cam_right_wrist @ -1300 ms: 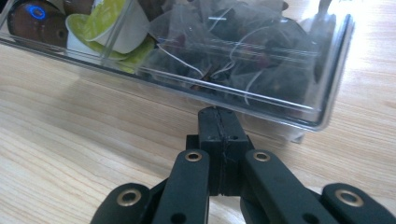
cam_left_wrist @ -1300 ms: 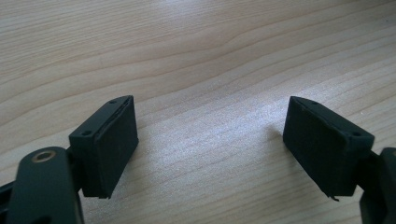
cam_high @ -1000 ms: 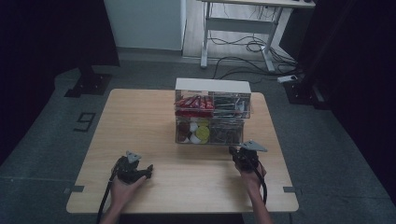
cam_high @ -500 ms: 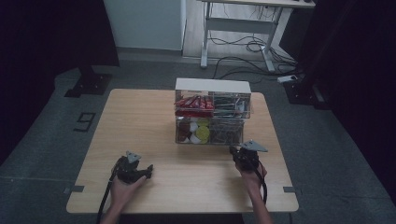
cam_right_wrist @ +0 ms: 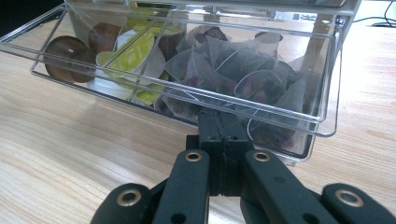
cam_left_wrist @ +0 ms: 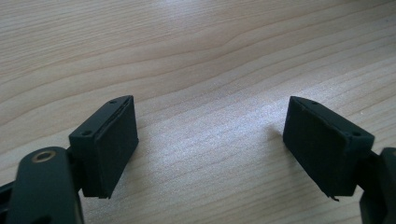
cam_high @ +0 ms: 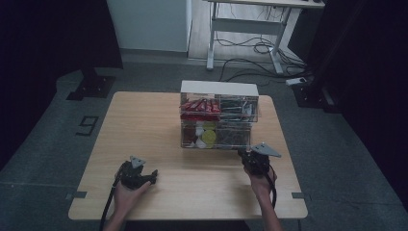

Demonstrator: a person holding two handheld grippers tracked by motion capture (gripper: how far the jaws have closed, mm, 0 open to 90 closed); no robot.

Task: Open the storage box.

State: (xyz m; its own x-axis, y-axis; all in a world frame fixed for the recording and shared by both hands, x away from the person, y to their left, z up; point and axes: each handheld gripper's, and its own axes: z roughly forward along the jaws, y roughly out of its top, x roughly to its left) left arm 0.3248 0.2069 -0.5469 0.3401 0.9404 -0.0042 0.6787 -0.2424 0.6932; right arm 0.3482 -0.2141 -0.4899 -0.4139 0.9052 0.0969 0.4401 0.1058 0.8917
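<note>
- A clear plastic organiser (cam_high: 219,121) stands on the wooden table (cam_high: 144,125), toward the far side and a little right of middle, with a white box (cam_high: 219,88) touching its back.
- Its upper level holds red packets (cam_high: 199,106) on the left and darker packets (cam_high: 238,107) on the right.
- The lower drawer (cam_right_wrist: 299,119) is slid partway out toward the person; in the right gripper view its clear front wall lies directly ahead of the claw's tips.
- Inside the drawer, straight beyond the right claw, lie translucent pyramid tea bags (cam_right_wrist: 243,70); farther left of the claw are yellow-green capsules (cam_right_wrist: 135,46) and brown round pods (cam_right_wrist: 65,51), behind a clear divider.
- The right gripper (cam_right_wrist: 223,122) has its jaws pressed together, tips at the lower front edge of the drawer; whether they pinch the drawer's lip or merely touch it cannot be told.
- In the high view the right gripper (cam_high: 250,156) sits just at the organiser's near right corner, held by the right hand (cam_high: 262,180).
- The left gripper (cam_left_wrist: 210,144) has its jaws spread wide over bare wood, with nothing between them.
- In the high view the left gripper (cam_high: 153,174) lies low on the near left of the table, well apart from the organiser, in the left hand (cam_high: 127,192).
</note>
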